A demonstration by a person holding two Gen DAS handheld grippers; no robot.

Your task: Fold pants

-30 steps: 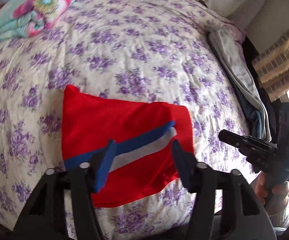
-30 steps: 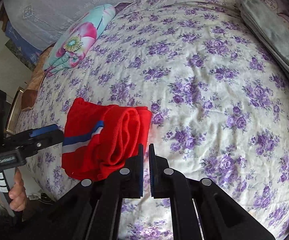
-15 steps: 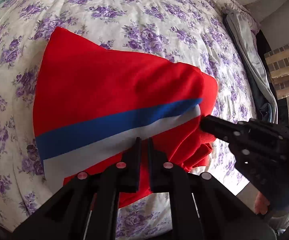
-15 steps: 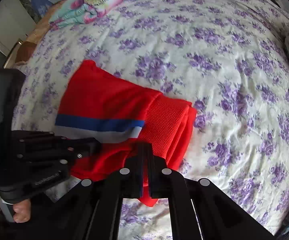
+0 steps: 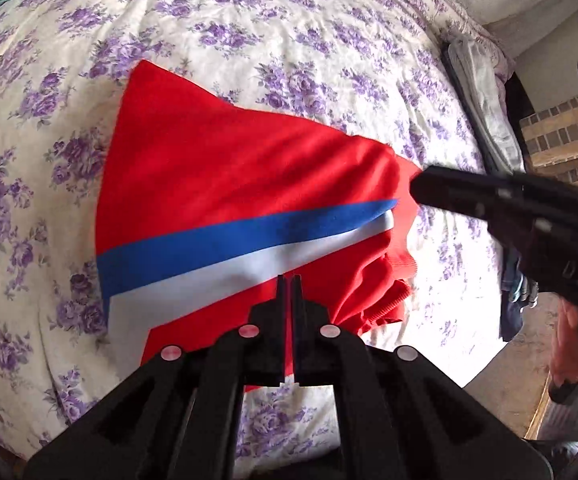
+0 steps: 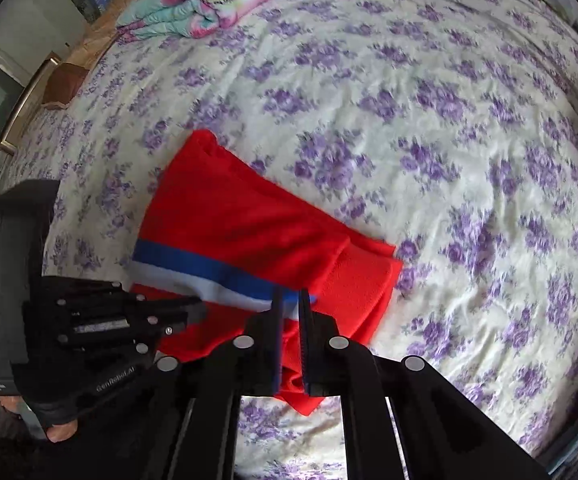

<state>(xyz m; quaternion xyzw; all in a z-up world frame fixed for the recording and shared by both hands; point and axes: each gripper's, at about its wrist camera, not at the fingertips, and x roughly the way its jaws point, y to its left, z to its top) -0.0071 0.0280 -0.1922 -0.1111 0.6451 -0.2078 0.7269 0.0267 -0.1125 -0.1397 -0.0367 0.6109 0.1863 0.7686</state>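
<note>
Left tongs (image 5: 288, 280) pinch red pants (image 5: 225, 176); right tongs (image 6: 291, 300) opening

Your left wrist view looks steeply down, close over the red pants (image 5: 225, 184), bed (image 5: 289, 32) beyond toward twelve o'clock. Your right wrist view faces likewise, a little farther back. Both share the pants and floral bedspread.

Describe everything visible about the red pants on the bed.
The red pants look like soft knit fabric, folded into a compact bundle, with a blue and a white stripe side by side across the top layer. Ribbed edges bunch at one end. They lie on the floral bedspread. The left gripper is shut on their near edge; the right gripper, opening, straddles a fold.
</note>
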